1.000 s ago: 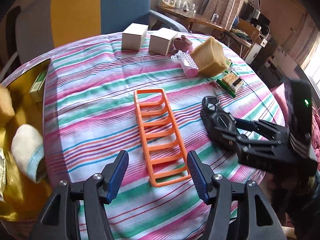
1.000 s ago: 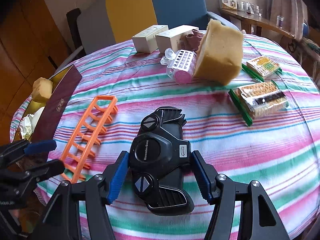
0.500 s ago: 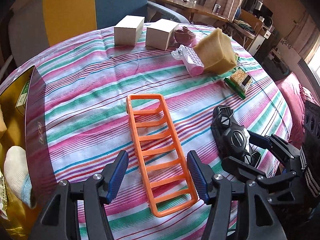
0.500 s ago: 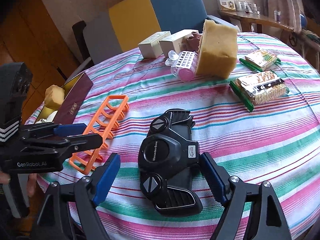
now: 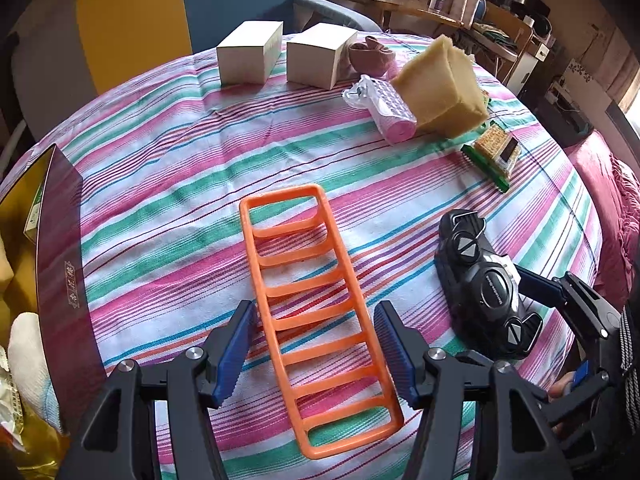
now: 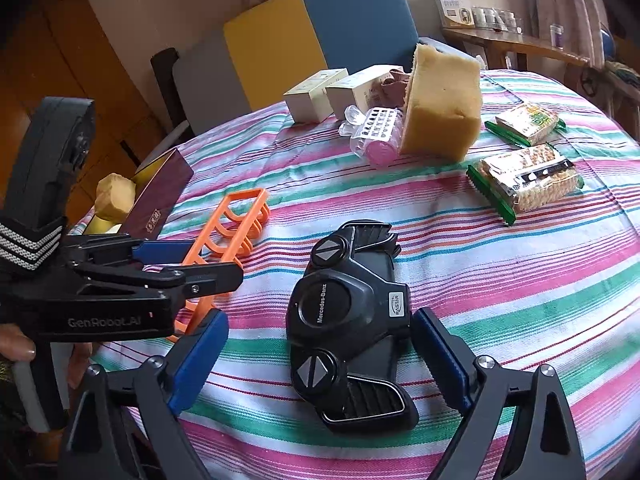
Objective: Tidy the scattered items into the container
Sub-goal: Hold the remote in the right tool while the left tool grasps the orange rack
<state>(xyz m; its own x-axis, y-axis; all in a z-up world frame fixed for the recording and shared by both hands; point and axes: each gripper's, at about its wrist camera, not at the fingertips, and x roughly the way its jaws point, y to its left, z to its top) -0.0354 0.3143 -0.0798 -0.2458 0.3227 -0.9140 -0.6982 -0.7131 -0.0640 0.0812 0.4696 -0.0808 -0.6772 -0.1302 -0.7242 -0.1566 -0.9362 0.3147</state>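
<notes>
An orange ladder-shaped plastic rack [image 5: 316,304] lies flat on the striped tablecloth. My left gripper [image 5: 314,354] is open, its blue pads either side of the rack's near half without touching it. A black toy-car remote [image 6: 348,320] lies to the right. My right gripper [image 6: 320,364] is open wide around the remote, pads clear of its sides. The remote [image 5: 484,288] and rack [image 6: 232,236] each show in the other view too. The dark red container [image 5: 60,280] with gold lining stands at the table's left edge, holding a white sock and other items.
At the far side lie two white boxes [image 5: 248,56], a pink cloth [image 5: 370,56], a clear-wrapped pink roll [image 5: 388,108], a big yellow sponge [image 5: 442,88] and noodle packets [image 6: 524,180]. A chair stands behind the table.
My left gripper has moved forward over the rack, so its pads now flank it. My right gripper has opened wider around the remote.
</notes>
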